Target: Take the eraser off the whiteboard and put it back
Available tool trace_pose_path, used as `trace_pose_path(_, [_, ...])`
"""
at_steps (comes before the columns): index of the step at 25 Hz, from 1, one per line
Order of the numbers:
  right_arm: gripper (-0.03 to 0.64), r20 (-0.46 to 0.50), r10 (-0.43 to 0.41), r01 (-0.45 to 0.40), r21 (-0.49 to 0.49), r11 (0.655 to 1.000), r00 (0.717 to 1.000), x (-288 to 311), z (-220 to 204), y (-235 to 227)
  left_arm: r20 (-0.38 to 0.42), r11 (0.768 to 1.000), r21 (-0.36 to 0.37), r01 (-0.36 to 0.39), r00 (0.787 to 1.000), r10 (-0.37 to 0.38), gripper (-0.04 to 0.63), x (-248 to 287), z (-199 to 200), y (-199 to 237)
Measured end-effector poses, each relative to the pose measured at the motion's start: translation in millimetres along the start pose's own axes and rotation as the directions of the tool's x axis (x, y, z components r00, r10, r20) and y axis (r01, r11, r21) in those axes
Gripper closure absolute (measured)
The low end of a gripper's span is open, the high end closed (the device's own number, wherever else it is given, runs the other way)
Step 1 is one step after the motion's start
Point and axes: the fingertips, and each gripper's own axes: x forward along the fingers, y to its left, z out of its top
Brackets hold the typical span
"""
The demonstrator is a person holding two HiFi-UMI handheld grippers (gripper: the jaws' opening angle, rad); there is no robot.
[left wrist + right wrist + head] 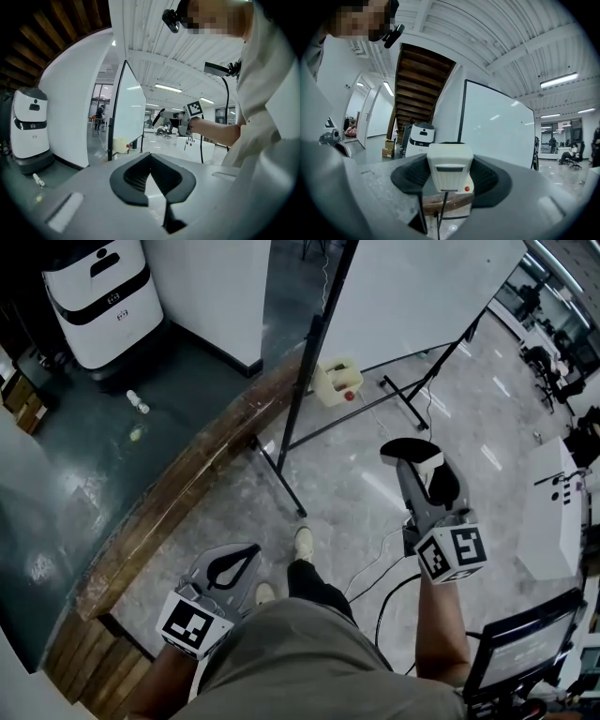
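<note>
Polished grey stone floor [506,399] under most of the shot, with a darker green patch on the left and a curved wooden curb [187,484] between the two. A white wheeled robot [98,296] is parked up in the far left corner, with a small bottle [138,402] lying on the green bit near it. The whiteboard [412,296] stands on its black frame right in front of the person, and a pale jug with a red cap [337,382] sits on the floor by the frame's foot.

So the eraser [450,165] is off the board. It's a white block, clamped in the right hand-held gripper [419,474] with a dark pad pressed on each side. The gripper is held out in the air in front of the board, pointing about level. From the right gripper view, the board is off to the right past the eraser and a wooden staircase [417,79] climbs away on the left.

The left hand-held gripper [230,568] hangs low by the person's hip with its jaw tips touching and nothing in them; through the gap behind the tips you only see floor. It's well apart from the other one, nowhere near the board.

One pale shoe [303,542] pokes out below, and a monitor [525,652] shows at the bottom right.
</note>
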Motion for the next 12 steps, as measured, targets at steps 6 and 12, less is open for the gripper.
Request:
trace_pose_path(6, [0.358, -0.005, 0.019, -0.019, 0.011, 1.000, 1.000, 43.4, -11.2, -22.2, -0.007, 1.000, 0.000, -0.020, 1.000, 0.020, 0.594, 26.2, 8.2, 20.8])
trace_pose_path(12, [0.359, -0.019, 0.037, -0.036, 0.040, 0.999, 0.999, 100.0, -36.1, -57.9, -0.010, 0.999, -0.013, -0.044, 0.999, 0.044, 0.594, 65.3, 19.5, 43.7])
